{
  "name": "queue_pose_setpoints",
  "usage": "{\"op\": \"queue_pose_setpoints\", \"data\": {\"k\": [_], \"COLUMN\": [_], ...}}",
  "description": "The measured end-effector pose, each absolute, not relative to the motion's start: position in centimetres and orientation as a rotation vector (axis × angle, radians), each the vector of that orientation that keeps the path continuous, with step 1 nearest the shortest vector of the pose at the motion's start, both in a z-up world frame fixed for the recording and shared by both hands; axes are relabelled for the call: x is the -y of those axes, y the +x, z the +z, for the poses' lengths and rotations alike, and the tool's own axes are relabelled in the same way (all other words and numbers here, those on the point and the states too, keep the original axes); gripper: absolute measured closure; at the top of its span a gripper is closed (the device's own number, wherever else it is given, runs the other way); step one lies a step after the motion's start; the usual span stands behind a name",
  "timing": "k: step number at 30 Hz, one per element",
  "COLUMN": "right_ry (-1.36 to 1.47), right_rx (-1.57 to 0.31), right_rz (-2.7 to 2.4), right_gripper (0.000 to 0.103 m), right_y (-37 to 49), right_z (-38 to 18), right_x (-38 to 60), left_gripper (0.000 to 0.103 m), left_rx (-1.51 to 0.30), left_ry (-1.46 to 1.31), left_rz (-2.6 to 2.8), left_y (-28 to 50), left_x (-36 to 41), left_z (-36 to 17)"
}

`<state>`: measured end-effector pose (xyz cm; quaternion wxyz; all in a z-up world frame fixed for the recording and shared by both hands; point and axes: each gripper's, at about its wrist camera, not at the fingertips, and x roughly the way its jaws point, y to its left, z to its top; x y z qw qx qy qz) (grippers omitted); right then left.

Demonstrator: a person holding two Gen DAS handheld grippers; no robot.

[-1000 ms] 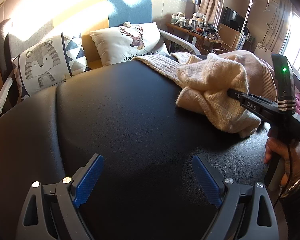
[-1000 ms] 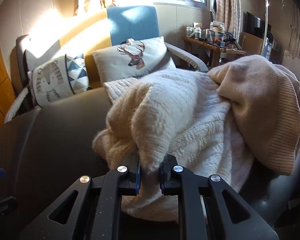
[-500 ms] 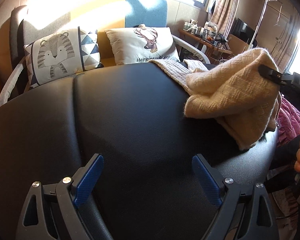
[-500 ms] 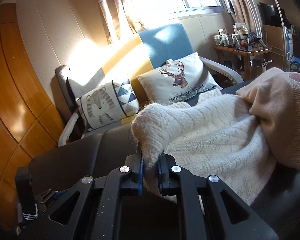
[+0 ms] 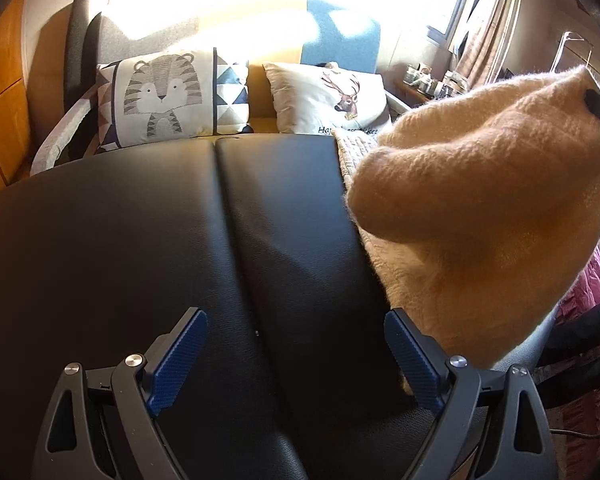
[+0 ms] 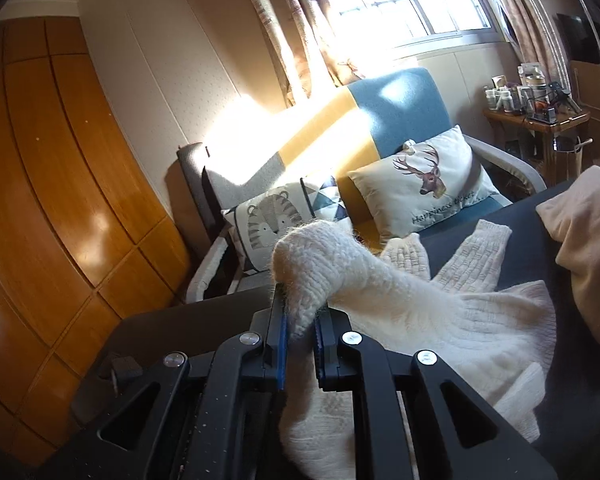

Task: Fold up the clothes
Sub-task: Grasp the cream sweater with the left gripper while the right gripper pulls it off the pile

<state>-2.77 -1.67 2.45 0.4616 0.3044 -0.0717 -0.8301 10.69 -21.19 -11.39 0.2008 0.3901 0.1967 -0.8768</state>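
Note:
A cream knit sweater lies partly on the black padded table. My right gripper is shut on a fold of it and holds that part lifted above the table. In the left wrist view the raised sweater hangs at the right, with the right gripper's tip at its top. My left gripper stands open over bare black table, left of the sweater, nothing between its blue pads. A pinkish-beige garment lies heaped at the table's right end.
Beyond the table stands a sofa with a tiger cushion and a deer cushion. A wooden side table crowded with bottles is at the far right. Wooden wardrobe panels line the left wall. A red quilt lies at the right.
My right gripper has risen, lifting the pinched sweater fold off the table. The left gripper has moved sideways over the table, so the sweater now looms closer at its right. Its jaws stayed open.

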Motion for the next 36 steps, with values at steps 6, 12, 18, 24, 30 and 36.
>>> {"op": "queue_pose_setpoints", "data": {"k": [6,12,18,24,30,36], "right_ry": [0.858,1.008,1.173,1.149,1.096,0.984], "right_rx": [0.129,0.066,0.033,0.107,0.090,0.123], "right_rz": [-2.278,-2.531,-2.544,-2.508,-2.548,-2.625], "right_gripper": [0.092,0.092,0.091,0.083,0.060,0.038], "right_y": [-4.8,-7.7,-8.9,-8.9,-8.2,-6.9], "right_z": [-2.5,-8.0,-12.8,-13.5,-13.0,-11.7], "right_x": [-2.2,-8.6,-12.0,-12.2,-12.5,-13.6], "left_gripper": [0.016,0.019,0.021,0.021,0.021,0.032], "left_rx": [-0.495,-0.560,-0.671,-0.625,-0.797,-0.918], "left_ry": [1.110,1.219,1.257,1.300,1.410,1.494], "left_rz": [-2.449,-2.465,-2.568,-2.644,-2.681,-2.724], "left_y": [11.6,10.6,9.1,5.4,2.0,-1.6], "left_x": [21.0,20.1,19.1,17.6,16.9,15.9], "left_z": [-12.7,-14.1,-13.9,-13.9,-15.0,-16.1]}}
